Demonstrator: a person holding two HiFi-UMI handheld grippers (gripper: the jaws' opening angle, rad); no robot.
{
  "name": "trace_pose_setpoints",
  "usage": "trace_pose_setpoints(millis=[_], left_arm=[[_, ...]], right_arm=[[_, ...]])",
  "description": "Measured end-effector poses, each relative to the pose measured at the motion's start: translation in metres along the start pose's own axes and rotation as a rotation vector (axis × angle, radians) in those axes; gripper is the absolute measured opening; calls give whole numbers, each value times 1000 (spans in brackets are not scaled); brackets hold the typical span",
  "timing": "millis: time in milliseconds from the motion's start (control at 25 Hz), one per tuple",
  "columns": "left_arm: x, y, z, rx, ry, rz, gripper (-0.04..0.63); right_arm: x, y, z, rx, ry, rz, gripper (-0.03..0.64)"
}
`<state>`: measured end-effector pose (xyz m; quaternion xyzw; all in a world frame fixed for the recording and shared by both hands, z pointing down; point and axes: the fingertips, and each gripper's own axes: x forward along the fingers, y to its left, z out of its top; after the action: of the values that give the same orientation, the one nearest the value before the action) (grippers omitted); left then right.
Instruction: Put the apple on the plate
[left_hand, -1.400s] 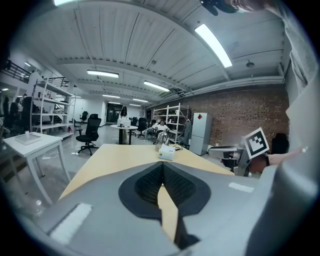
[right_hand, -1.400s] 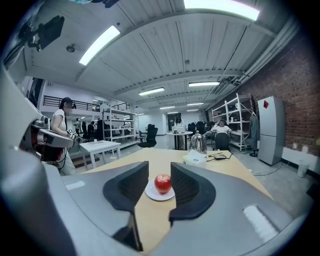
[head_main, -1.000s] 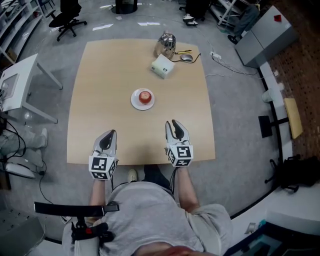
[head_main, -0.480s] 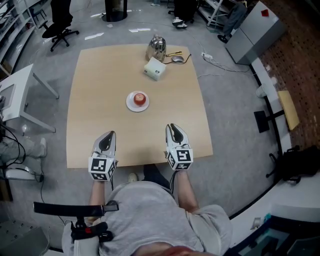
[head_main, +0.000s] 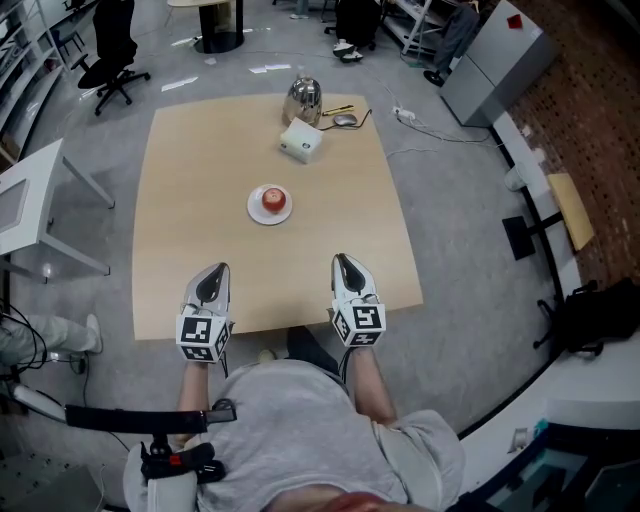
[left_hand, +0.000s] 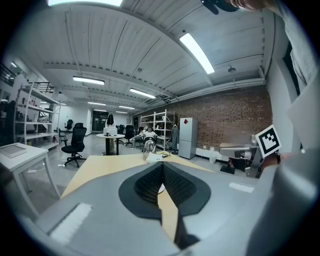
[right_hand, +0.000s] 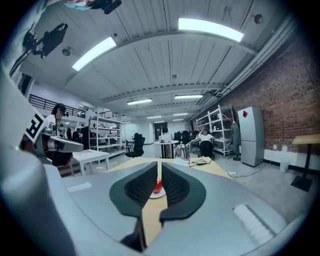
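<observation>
A red apple (head_main: 273, 199) sits on a small white plate (head_main: 254, 213) in the middle of the tan table (head_main: 180, 240). Both grippers hover over the table's near edge, well short of the plate. My left gripper (head_main: 214, 270) is shut, its pads touching and nothing between them. My right gripper (head_main: 342, 260) is closing, with only a narrow slit left between its pads and nothing in it. Through that slit in the right gripper view, the apple (right_hand: 158, 187) shows far ahead on the plate (right_hand: 158, 195).
At the table's far edge stand a shiny metal kettle (head_main: 302, 97), a white box (head_main: 301, 141) and a computer mouse (head_main: 345, 120) with a cable. A white desk (head_main: 40, 200) stands left of the table, an office chair (head_main: 105, 40) at the back left, and a grey cabinet (head_main: 495, 55) at the back right.
My right gripper has drawn back toward the table's near edge and its jaws have narrowed. The left gripper has barely moved. The apple and plate stay put.
</observation>
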<state>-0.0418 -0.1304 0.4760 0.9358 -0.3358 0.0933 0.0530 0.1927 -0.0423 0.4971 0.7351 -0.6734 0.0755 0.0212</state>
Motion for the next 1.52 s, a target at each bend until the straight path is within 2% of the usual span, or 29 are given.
trace_pose_setpoints(millis=[480, 1520], left_arm=[[-5, -4, 2, 11, -5, -5, 19], [-4, -1, -1, 10, 2, -6, 20]], right_arm=[[-17, 1, 0, -13, 0, -5, 6], [-12, 7, -4, -14, 14, 8, 6]])
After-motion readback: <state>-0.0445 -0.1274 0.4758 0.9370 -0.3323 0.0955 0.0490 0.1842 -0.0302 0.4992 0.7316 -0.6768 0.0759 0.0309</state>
